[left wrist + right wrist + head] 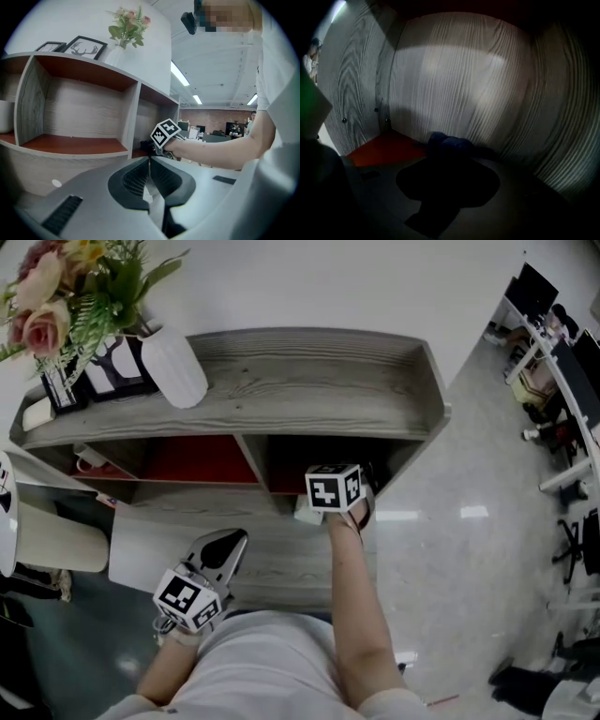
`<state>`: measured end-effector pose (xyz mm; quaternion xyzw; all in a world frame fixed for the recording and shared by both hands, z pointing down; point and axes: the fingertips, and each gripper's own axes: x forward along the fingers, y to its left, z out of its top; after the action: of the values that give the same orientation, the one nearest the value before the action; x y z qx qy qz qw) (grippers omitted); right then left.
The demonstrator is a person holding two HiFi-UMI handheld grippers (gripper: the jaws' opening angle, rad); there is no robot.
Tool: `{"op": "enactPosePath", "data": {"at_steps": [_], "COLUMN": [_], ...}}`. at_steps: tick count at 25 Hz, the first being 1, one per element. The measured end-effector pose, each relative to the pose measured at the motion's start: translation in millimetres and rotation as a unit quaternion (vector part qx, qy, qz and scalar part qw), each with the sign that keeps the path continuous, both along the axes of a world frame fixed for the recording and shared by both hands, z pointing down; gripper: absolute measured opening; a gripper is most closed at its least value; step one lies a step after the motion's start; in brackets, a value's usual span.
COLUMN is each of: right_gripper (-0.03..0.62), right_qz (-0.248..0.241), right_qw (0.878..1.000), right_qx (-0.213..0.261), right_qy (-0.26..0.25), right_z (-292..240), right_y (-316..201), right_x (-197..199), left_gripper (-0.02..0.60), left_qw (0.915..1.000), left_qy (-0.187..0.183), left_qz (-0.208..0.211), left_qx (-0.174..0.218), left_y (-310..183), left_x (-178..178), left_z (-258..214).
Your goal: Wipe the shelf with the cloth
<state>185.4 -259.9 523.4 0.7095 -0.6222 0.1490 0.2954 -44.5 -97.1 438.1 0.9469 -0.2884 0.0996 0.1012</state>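
The grey wood shelf (309, 381) has red-floored compartments under its top board. My right gripper (335, 491) reaches into the lower right compartment, its jaw tips hidden there in the head view. In the right gripper view it is dark, and a bunched blue cloth (447, 142) sits at the tips of my right gripper (447, 152) on the red compartment floor (379, 150), close to the back wall. The jaws look closed on the cloth. My left gripper (230, 545) hangs low in front of the shelf near the person's body, its jaws (149, 161) shut and empty.
On the top board stand a white vase (173, 367) with flowers (66, 287) and picture frames (112, 367). A white rounded object (56, 540) is on the floor at left. Office desks and chairs (562, 362) fill the far right.
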Motion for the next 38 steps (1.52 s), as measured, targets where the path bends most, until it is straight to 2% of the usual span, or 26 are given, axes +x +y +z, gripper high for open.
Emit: {"op": "enactPosePath", "data": {"at_steps": [6,11,16,22,28,33,38], "right_gripper": [0.120,0.120,0.120,0.120,0.126,0.235,0.252], "right_qz": [-0.027,-0.092,-0.168,-0.214,-0.219,-0.201,-0.177], "right_qw": [1.000,0.996,0.986,0.977,0.975,0.979,0.984], "right_qx": [0.005,0.007,0.012,0.013,0.024,0.031,0.023], "right_qy": [-0.005,-0.011,-0.002,-0.001,-0.014,-0.009,-0.017], "right_z": [-1,0,-4,-4,-6,-9,-4], "right_y": [-7,-16,-20,-21,-19,-12,-8], "right_x": [-23,-62,-105,-137,-141,-130,-119], "left_gripper": [0.018,0.018,0.018,0.018,0.018,0.018,0.018], "left_qw": [0.9996,0.9991,0.9977,0.9959,0.9951,0.9951,0.9953], "left_qy": [-0.003,-0.001,-0.002,-0.001,-0.002,0.001,0.002], "left_qz": [-0.026,-0.043,-0.067,-0.090,-0.098,-0.099,-0.097], "left_qx": [-0.005,-0.005,-0.005,-0.004,-0.003,0.000,-0.001], "left_y": [3,8,13,18,22,23,25], "left_x": [-14,-21,-32,-44,-46,-46,-45], "left_z": [4,4,3,3,3,1,2]}}
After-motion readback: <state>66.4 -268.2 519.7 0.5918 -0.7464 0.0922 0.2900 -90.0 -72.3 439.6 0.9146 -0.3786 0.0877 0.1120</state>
